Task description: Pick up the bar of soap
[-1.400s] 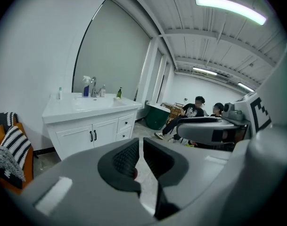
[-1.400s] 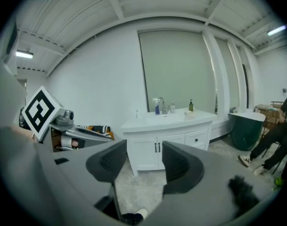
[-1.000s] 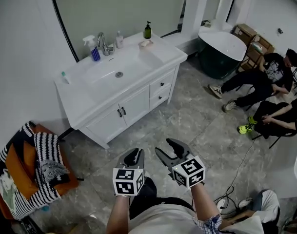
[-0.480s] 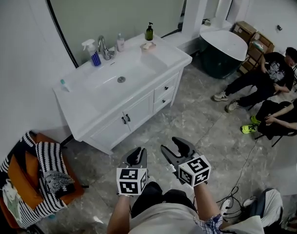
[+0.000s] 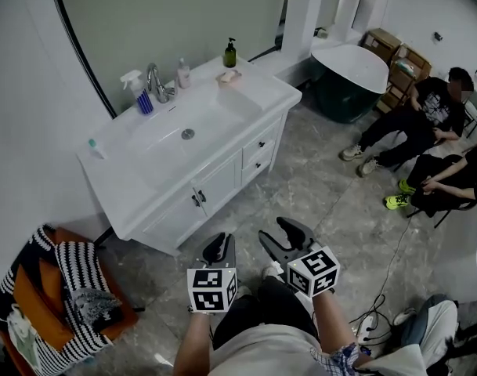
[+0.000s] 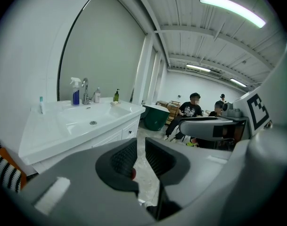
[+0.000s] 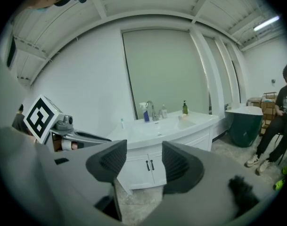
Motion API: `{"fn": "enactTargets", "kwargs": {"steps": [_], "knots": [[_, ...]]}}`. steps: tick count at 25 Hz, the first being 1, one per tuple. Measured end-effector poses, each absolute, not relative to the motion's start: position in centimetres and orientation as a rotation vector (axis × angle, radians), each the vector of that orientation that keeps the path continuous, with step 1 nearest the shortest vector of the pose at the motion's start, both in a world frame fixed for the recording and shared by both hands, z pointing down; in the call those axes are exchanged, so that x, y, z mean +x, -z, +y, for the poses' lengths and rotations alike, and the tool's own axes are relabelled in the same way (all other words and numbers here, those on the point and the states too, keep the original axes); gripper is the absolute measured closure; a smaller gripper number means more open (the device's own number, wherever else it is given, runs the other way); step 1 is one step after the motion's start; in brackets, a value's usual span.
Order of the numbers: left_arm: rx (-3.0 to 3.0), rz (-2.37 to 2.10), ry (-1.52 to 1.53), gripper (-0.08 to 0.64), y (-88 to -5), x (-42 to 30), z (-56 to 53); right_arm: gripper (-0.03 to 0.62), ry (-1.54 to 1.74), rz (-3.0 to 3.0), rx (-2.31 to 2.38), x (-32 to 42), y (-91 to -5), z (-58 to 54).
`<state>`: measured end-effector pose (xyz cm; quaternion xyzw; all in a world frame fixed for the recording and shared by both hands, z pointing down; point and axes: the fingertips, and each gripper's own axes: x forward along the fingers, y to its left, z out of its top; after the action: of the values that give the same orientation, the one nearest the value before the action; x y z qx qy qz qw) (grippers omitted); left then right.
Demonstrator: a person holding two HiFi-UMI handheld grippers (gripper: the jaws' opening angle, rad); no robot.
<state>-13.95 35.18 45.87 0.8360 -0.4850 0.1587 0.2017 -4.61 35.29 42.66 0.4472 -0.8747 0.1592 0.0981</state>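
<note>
The bar of soap (image 5: 226,76) is a small pinkish block at the back right of the white vanity top (image 5: 246,100), beside a dark green pump bottle (image 5: 230,53). It also shows far off in the left gripper view as the soap (image 6: 115,103) and in the right gripper view as the soap (image 7: 183,116). My left gripper (image 5: 218,243) hangs over the floor well short of the vanity, its jaws a narrow gap apart with nothing between them (image 6: 141,149). Beside it my right gripper (image 5: 279,233) is open wide and empty (image 7: 144,149).
On the vanity stand a blue spray bottle (image 5: 133,91), a faucet (image 5: 156,81) and a small white bottle (image 5: 183,73) around the sink. A dark green tub (image 5: 349,69) and seated people (image 5: 426,116) are at the right. A chair with a striped blanket (image 5: 66,288) is at the left; cables (image 5: 375,316) lie on the floor.
The vanity has shifted in the head view as the person walks over the floor, and both grippers have been carried along. Their jaws look the same as before.
</note>
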Motion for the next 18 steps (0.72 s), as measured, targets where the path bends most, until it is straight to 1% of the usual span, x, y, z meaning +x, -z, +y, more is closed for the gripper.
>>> {"fn": "enactTargets", "kwargs": {"steps": [8, 12, 18], "knots": [[2.323, -1.437, -0.402, 0.499, -45.8, -14.9, 32.0, 0.367, -0.414, -2.602, 1.386, -3.3, -42.4, 32.4], [2.307, -1.439, -0.42, 0.503, -46.6, -14.7, 30.5, 0.367, -0.514, -2.641, 1.468, -2.0, -43.1, 30.2], [2.302, -1.452, -0.44, 0.502, -47.1, -13.9, 26.4, 0.368, -0.426, -2.567, 1.411, -1.4, -43.9, 25.9]]}}
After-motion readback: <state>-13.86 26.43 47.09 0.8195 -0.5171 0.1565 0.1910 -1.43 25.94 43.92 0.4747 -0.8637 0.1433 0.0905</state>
